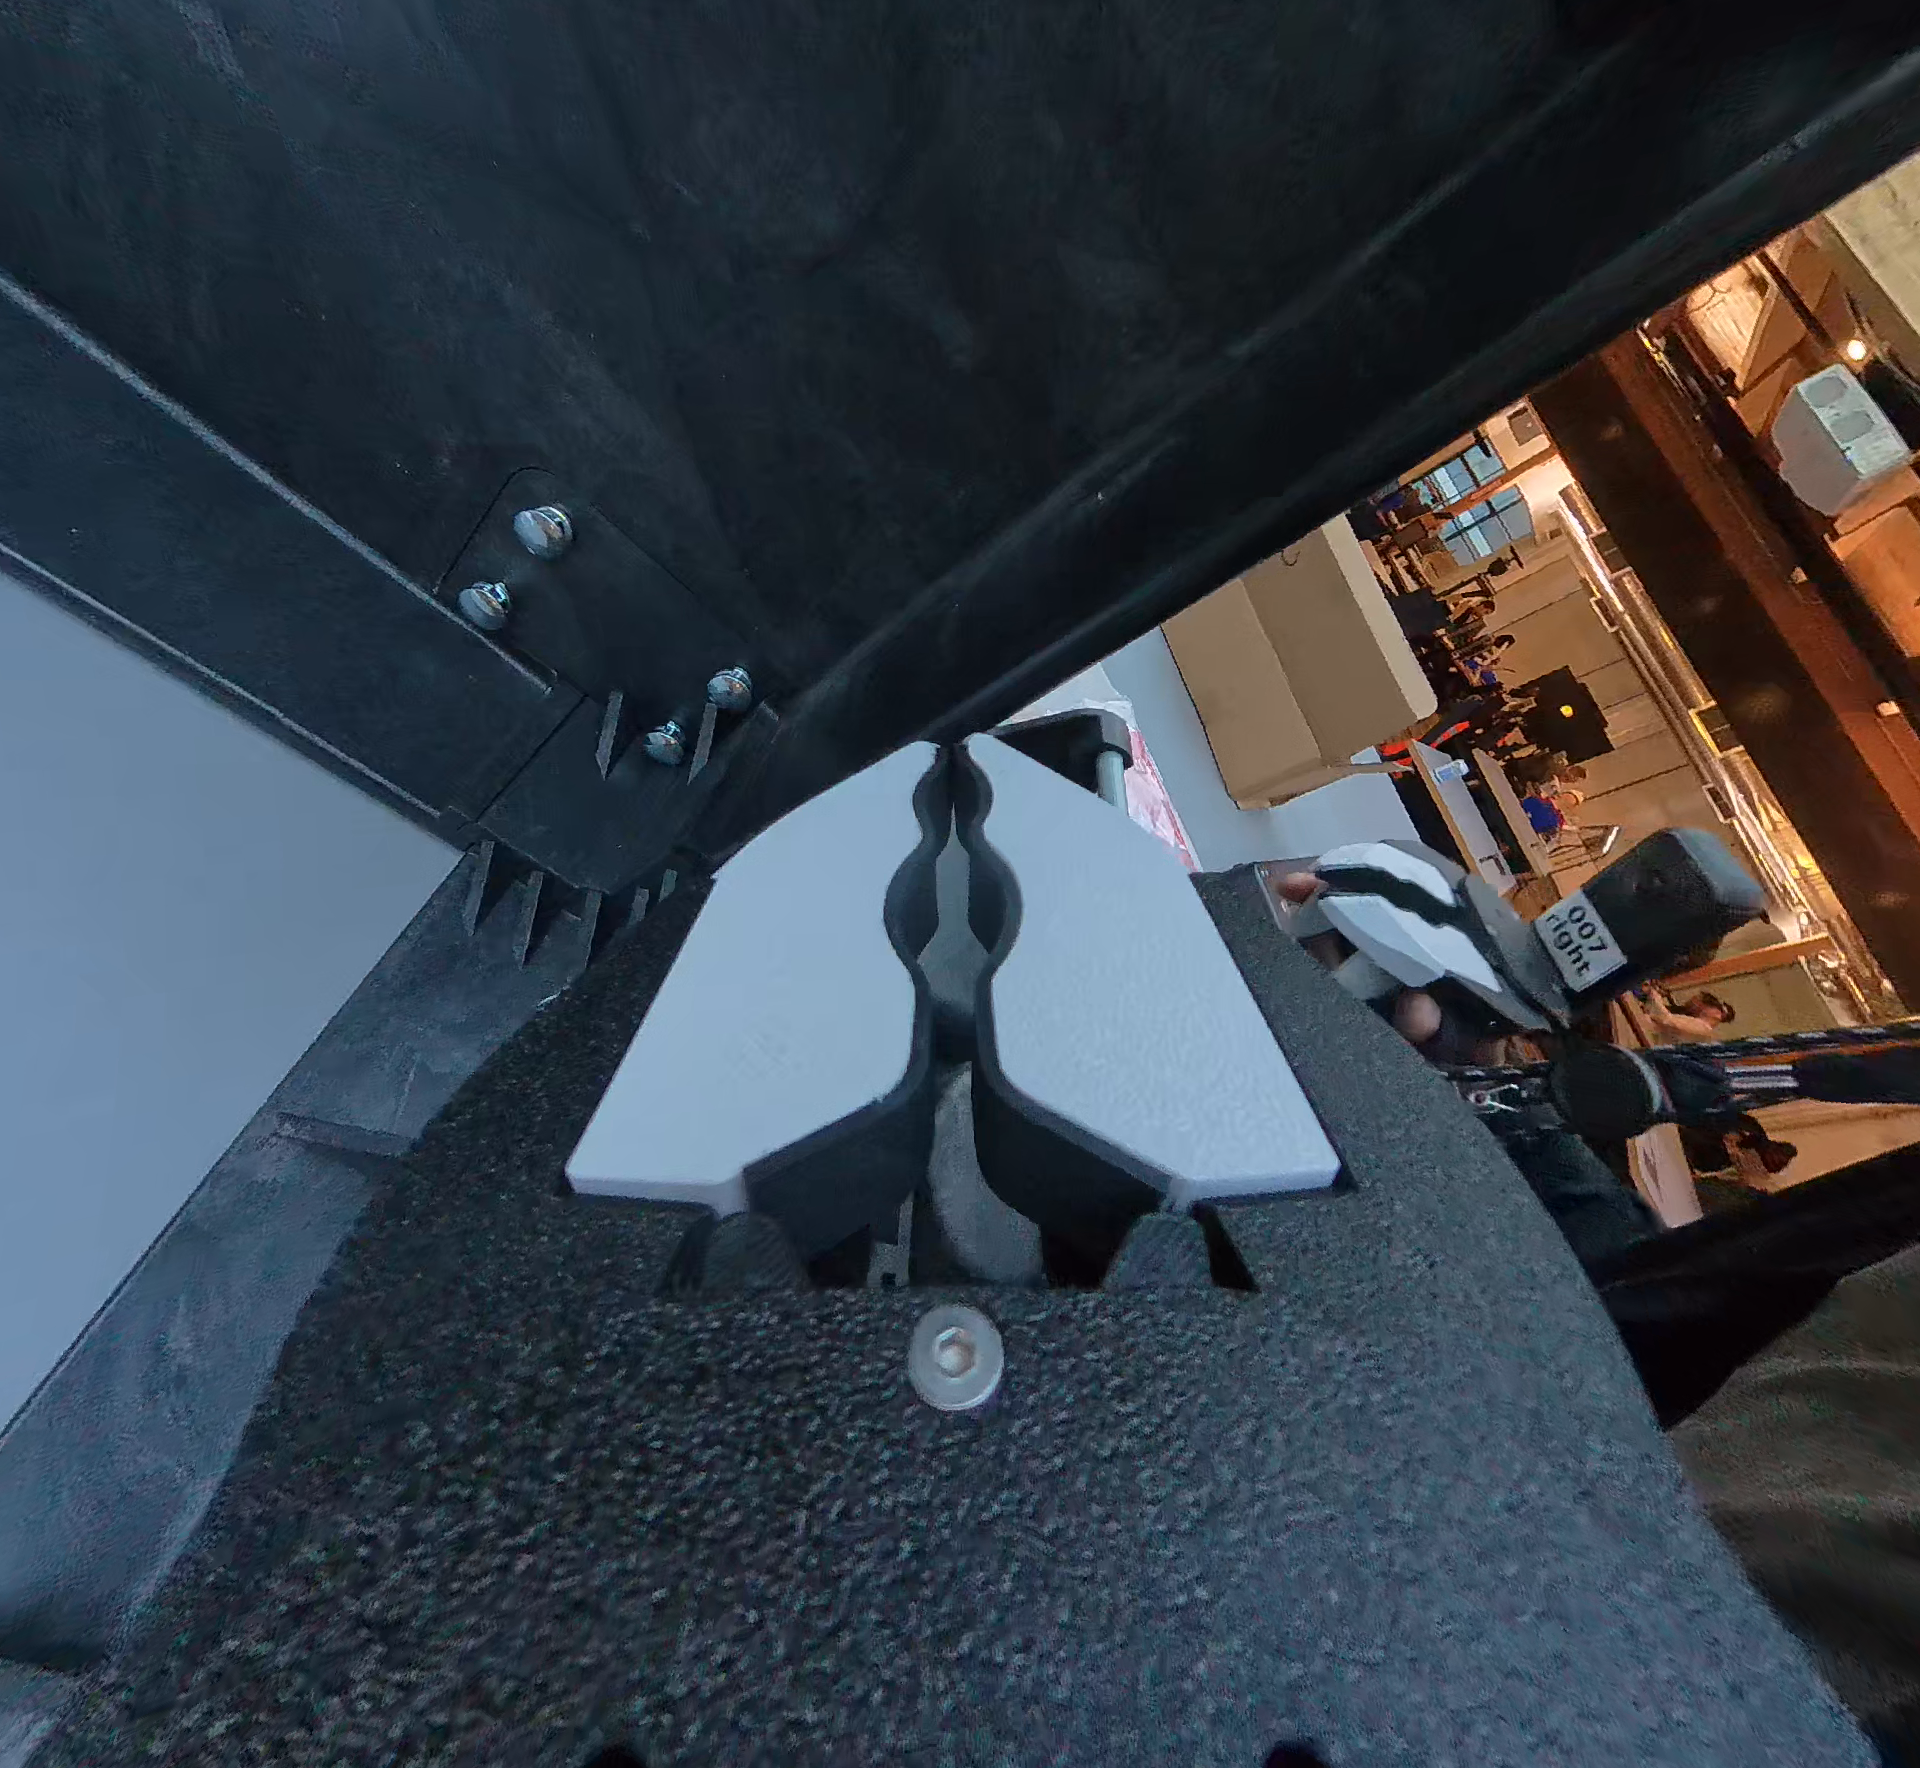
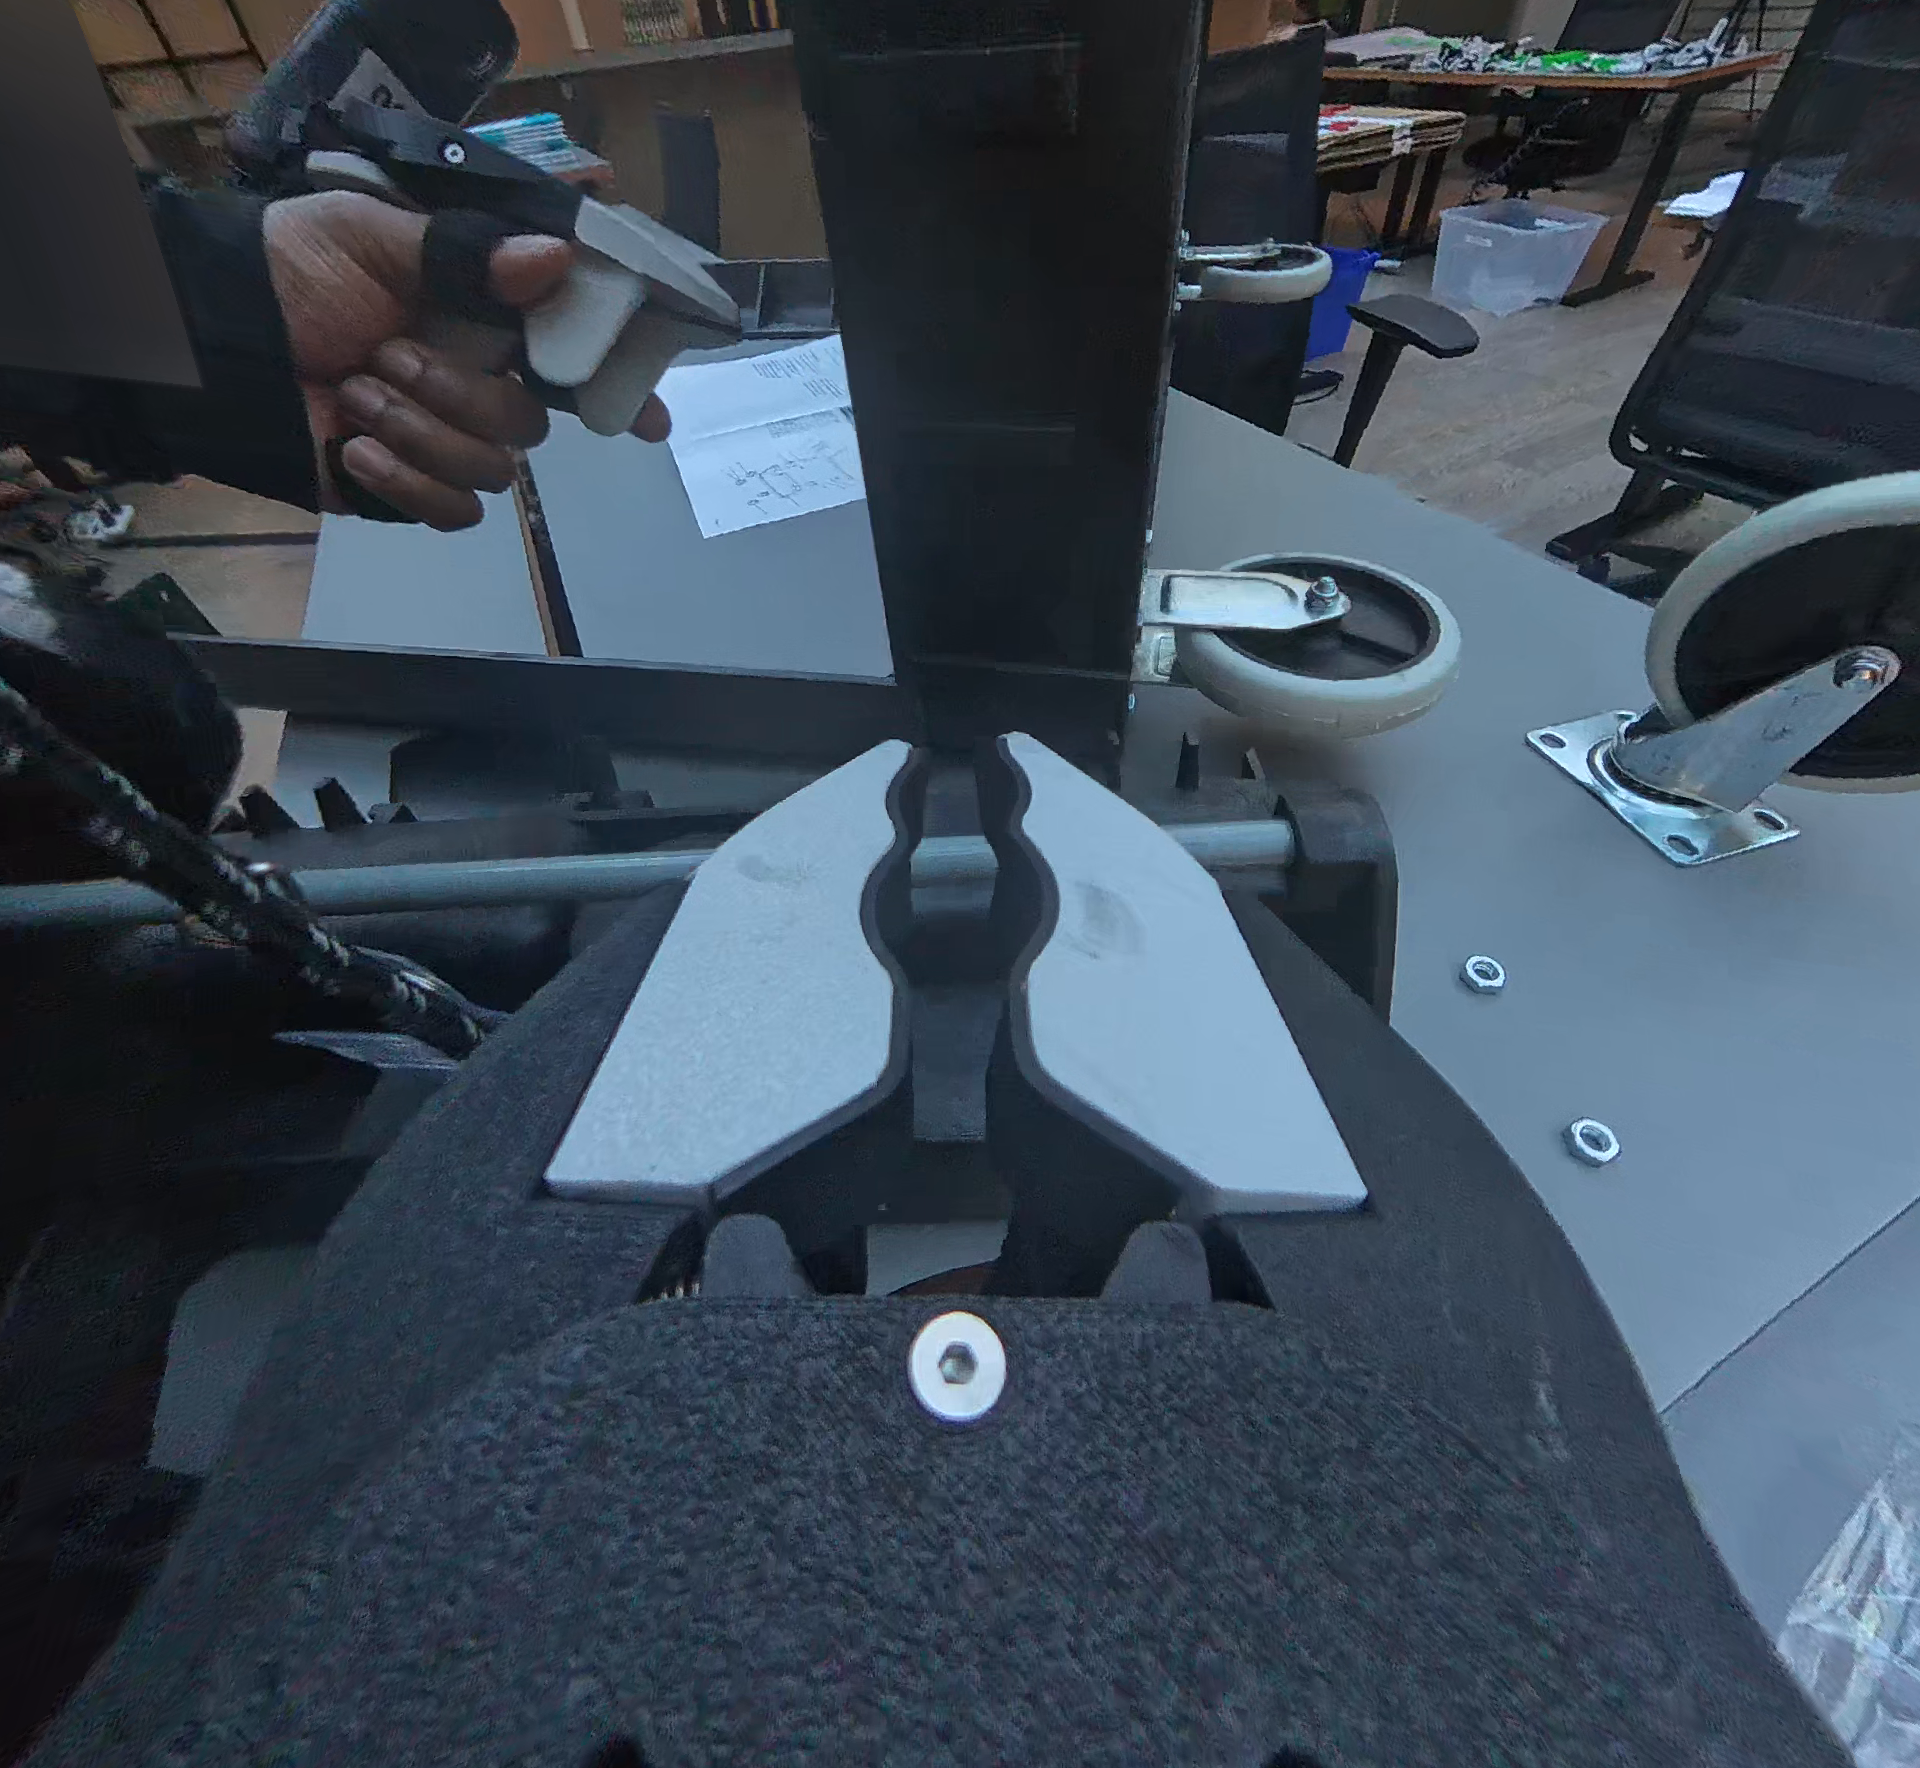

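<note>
Left wrist view: the left gripper, fingers nearly closed, pinches the edge of a black cart panel beside its bolted bracket, seemingly steadying it.

Right wrist view: the right gripper clamps narrowly on the panel's upright black post. Right of the post, casters and loose nuts lie on the grey table.

Upright panel centre on table; caster just right, loose caster + nuts farther right, paper behind-left.
</note>
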`<state>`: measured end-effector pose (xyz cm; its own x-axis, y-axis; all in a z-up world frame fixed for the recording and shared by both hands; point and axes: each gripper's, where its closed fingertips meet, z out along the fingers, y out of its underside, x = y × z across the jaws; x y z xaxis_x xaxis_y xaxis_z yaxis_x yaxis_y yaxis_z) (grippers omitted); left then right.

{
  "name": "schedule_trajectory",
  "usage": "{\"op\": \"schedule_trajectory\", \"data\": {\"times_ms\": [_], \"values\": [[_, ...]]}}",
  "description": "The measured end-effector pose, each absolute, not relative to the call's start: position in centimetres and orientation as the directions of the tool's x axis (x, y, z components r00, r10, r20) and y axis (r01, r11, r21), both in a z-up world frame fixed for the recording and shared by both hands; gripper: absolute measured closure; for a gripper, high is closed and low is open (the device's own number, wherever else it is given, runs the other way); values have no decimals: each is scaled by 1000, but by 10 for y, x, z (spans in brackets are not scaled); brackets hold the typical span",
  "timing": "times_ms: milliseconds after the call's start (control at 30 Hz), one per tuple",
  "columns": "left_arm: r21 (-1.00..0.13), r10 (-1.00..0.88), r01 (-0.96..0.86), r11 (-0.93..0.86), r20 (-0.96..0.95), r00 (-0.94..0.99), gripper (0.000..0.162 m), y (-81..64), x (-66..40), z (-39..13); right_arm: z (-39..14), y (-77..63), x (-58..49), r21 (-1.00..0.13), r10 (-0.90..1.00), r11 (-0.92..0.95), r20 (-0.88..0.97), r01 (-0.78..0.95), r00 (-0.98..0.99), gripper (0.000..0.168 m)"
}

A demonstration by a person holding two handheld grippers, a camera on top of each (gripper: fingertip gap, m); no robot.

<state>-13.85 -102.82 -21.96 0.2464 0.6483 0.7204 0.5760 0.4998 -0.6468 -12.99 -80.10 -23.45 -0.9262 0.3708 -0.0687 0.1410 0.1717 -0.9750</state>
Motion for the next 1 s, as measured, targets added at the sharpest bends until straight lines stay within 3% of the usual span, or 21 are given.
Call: {"op": "schedule_trajectory", "data": {"times_ms": [300, 533, 733, 1000], "values": [[-691, 637, 537, 483, 699, 326, 162, -1054, -104, -222, -156, -838, -106, -942, 359, 332, 178, -53, -916, 156], [-741, 626, 490, 459, 661, 412, 162, -1114, -35, -206, -55, -918, -98, -836, 384, 483, 470, -261, -794, 157], [-743, 575, 469, 478, 668, 473, 162, -1186, 25, -202, 29, -1018, -69, -760, 428, 556, 609, -337, -667, 156], [-793, 552, 380, 476, 606, 572, 162, -1230, -19, -181, 51, -1082, -30, -742, 491, 600, 636, -298, -596, 156]]}}
